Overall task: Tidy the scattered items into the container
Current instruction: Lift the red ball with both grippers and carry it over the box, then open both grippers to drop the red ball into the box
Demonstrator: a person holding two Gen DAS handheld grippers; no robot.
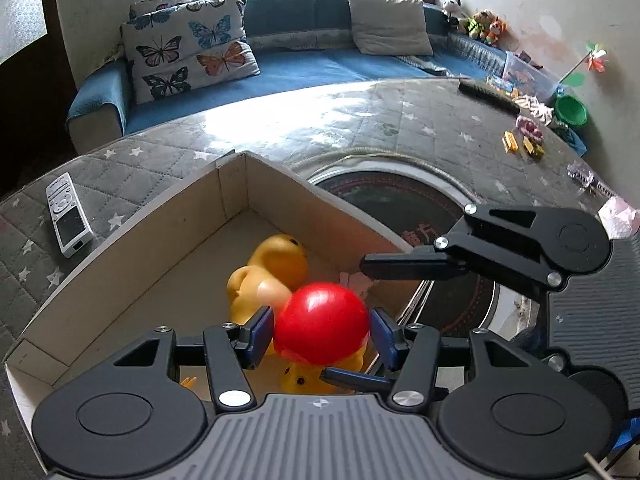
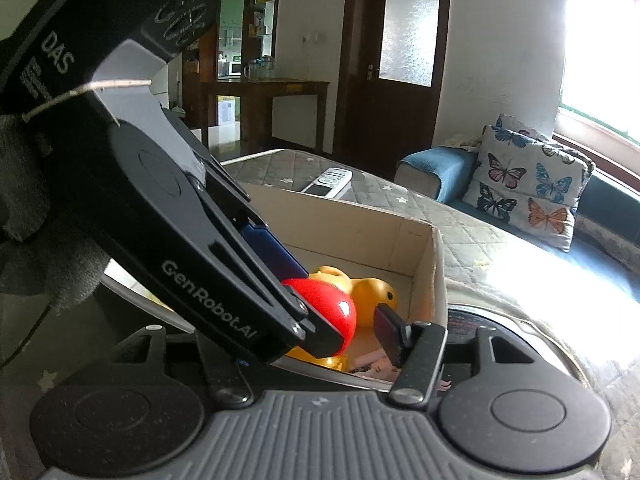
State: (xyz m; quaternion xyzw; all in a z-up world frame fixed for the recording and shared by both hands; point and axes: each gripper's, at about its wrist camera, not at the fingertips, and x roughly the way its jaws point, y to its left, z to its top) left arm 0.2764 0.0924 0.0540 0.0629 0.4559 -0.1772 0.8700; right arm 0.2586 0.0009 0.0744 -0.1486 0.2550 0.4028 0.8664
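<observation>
The left tongs (image 1: 322, 330) are seen over the cardboard box (image 1: 132, 236) with the red ball (image 1: 322, 322) between the blue pads (image 1: 262, 330); the jaws stand wide, one pad appears to touch the ball while a gap shows at the other, so whether it is gripped cannot be told. The right tongs (image 1: 346, 322) are found part open beside it, empty, near the yellow duck (image 1: 272, 276) lying in the box. The drop step is judged in hand; next, a clean release and a lift clear are called for, then a reach toward the small toys (image 1: 524, 142) left on the quilted cover (image 1: 360, 120).
</observation>
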